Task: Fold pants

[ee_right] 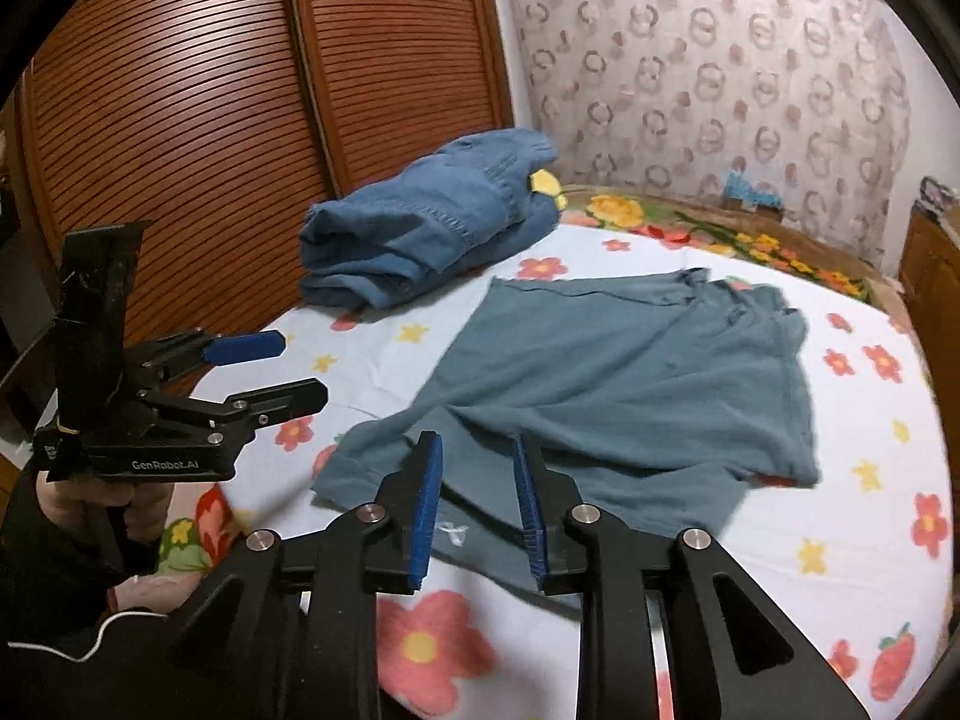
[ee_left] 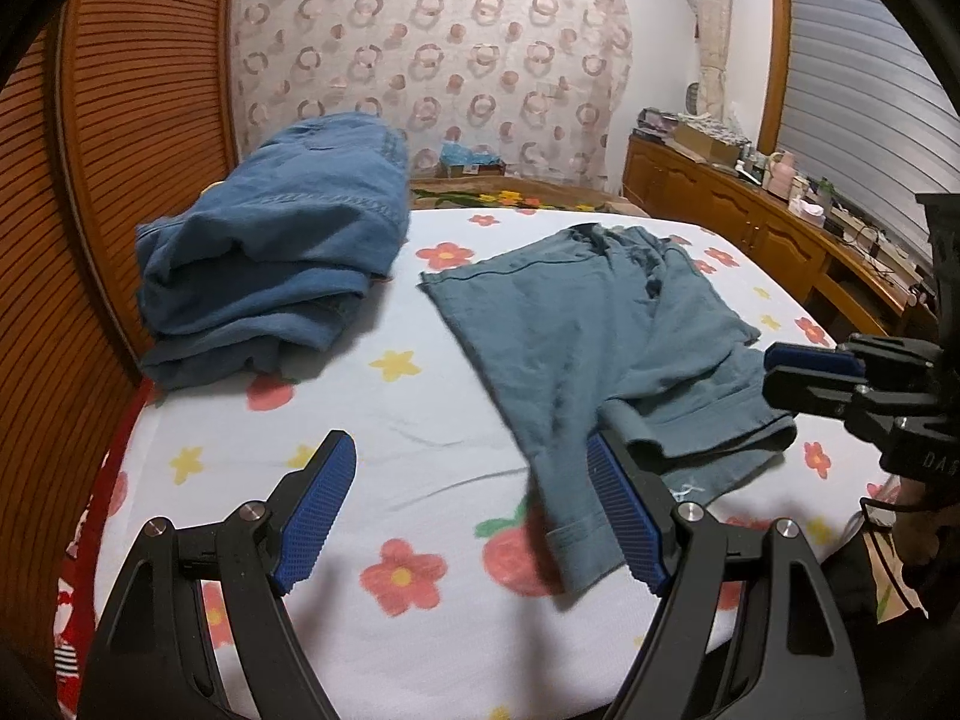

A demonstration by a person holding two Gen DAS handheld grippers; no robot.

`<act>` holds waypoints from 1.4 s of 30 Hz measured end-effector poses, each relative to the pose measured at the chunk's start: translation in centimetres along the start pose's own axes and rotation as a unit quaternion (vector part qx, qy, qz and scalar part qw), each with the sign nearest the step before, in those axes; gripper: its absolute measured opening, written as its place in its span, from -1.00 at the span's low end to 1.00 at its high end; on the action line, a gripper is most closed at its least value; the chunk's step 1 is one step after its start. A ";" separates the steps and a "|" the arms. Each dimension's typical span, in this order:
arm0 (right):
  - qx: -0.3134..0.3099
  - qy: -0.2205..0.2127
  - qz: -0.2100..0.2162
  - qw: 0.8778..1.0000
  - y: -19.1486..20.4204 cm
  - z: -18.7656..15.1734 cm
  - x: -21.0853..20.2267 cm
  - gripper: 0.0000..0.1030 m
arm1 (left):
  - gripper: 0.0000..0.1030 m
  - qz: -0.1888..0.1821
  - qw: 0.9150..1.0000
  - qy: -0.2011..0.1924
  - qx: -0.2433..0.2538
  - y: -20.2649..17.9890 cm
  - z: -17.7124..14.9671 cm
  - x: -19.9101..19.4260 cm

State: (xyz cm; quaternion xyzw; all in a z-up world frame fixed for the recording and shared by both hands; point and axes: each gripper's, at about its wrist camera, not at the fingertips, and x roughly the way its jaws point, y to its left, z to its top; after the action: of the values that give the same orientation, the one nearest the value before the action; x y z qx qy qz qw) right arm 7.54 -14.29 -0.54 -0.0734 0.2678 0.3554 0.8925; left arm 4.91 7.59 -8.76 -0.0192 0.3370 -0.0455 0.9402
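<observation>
Left gripper (ee_left: 471, 504): jaws spread wide, blue ribbed pads (ee_left: 315, 510) facing each other, nothing pressed between them. Tilted downward. In the right wrist view it shows from the side, gripped from below by a hand (ee_right: 129, 504) in a dark sleeve (ee_right: 54, 570) (a thin white cord trails beside the cuff).

Right gripper (ee_right: 477, 504): jaws parted a little, much narrower than the left, pads not pressing on anything. Also angled downward. Seen from the left wrist view it enters from the right edge, fingers pointing left.
</observation>
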 end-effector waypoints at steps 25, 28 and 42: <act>0.067 0.059 -0.148 0.985 -9.6 0.5 1.4 -0.31 | -0.24 -0.087 0.994 0.047 0.044 -5.0 0.4 4.4; 0.065 0.072 -0.150 0.984 -10.1 1.2 2.2 -0.31 | -0.38 -0.087 0.994 0.051 0.048 -5.2 0.3 4.5; 0.032 0.080 -0.135 0.987 -10.5 2.5 3.4 -0.85 | -0.86 -0.117 0.991 0.028 0.064 -6.3 0.9 2.0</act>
State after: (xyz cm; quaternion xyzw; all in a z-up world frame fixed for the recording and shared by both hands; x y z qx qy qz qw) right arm 17.73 -19.21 -0.90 -0.1082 0.3376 0.2160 0.9098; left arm 6.57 1.18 -8.85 0.0026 0.3554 -0.1773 0.9177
